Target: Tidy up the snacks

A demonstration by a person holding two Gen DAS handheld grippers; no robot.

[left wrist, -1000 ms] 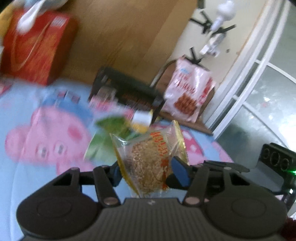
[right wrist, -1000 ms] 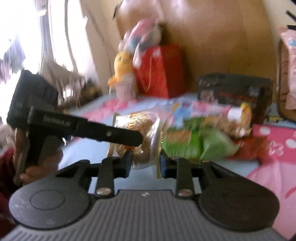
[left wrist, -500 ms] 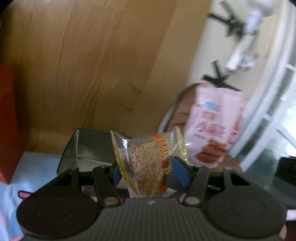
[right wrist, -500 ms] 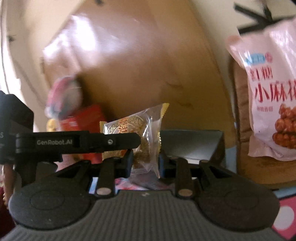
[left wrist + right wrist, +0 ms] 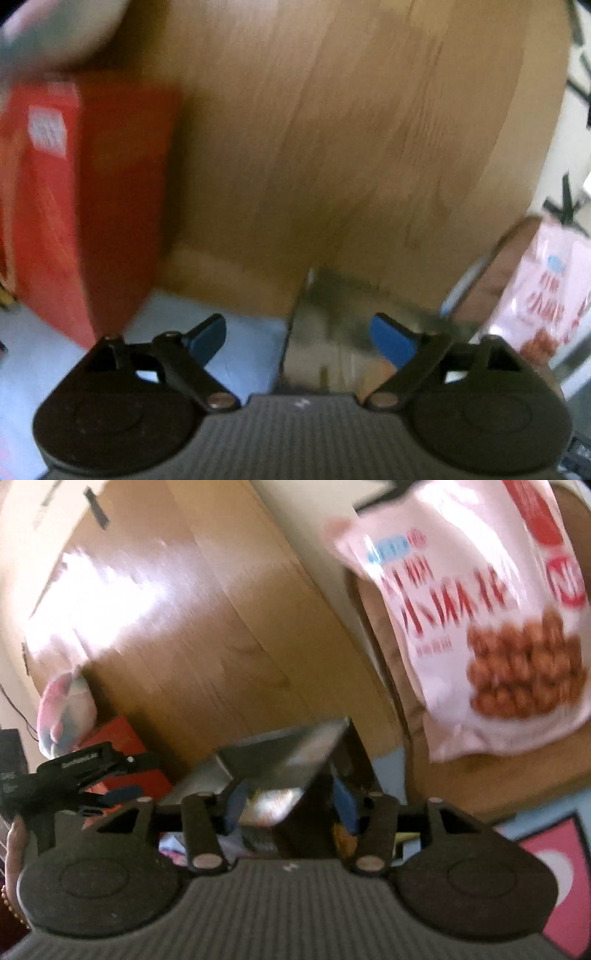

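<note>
In the left wrist view my left gripper [image 5: 300, 339] hangs over the left edge of a dark box with a shiny raised lid [image 5: 351, 321]. Its jaws are opening and nothing is between the blue pads [image 5: 393, 341]. My right gripper [image 5: 291, 805] is right at the same box [image 5: 280, 760], its jaws also opening. A pale blurred packet [image 5: 269, 805] shows low between its pads, apart from both, inside the box as far as I can tell. The left gripper [image 5: 92, 775] also appears at the left of the right wrist view, held by a hand [image 5: 14, 849].
A wooden headboard [image 5: 332, 147] rises just behind the box. A red carton [image 5: 74, 203] stands to the left, with a plush toy [image 5: 66, 709] above it. A big pink snack bag [image 5: 480, 609] leans on a brown chair at the right. A light blue sheet [image 5: 240, 332] lies below.
Both grippers carried clear snack packets toward the dark box. Now both sets of jaws have spread, and the packets have left the pads. The left one's packet is out of sight.
</note>
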